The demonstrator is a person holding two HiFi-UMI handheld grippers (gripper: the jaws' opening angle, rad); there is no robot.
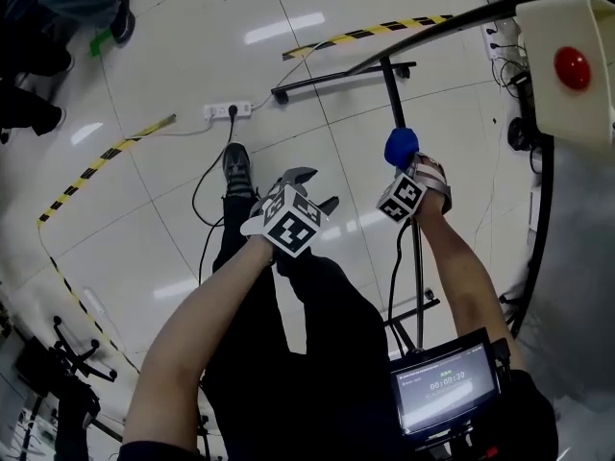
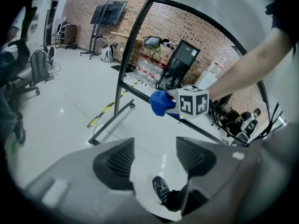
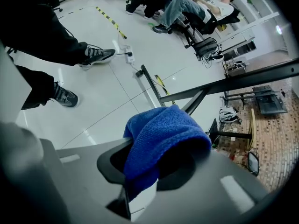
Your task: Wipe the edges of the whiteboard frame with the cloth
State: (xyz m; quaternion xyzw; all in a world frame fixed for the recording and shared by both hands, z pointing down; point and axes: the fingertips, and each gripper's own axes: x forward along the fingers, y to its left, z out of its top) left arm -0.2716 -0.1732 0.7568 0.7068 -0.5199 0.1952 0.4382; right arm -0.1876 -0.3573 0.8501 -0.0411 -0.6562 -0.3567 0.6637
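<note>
Cloth (image 3: 163, 134), blue and bunched, is sitting clamped in the right claw (image 3: 156, 167), whose jaws are pinching it at a narrow gap. In the head view it is showing right of centre in the upper half, right at the black upright of the whiteboard frame (image 1: 392, 94). Left claw (image 2: 154, 157) is hanging at mid-frame. Its jaws are standing well apart, gripping nothing, with white floor (image 2: 70, 115) showing between them.

On the small monitor (image 1: 447, 384), a timer (seemingly 00:00:30); other print illegible.
</note>
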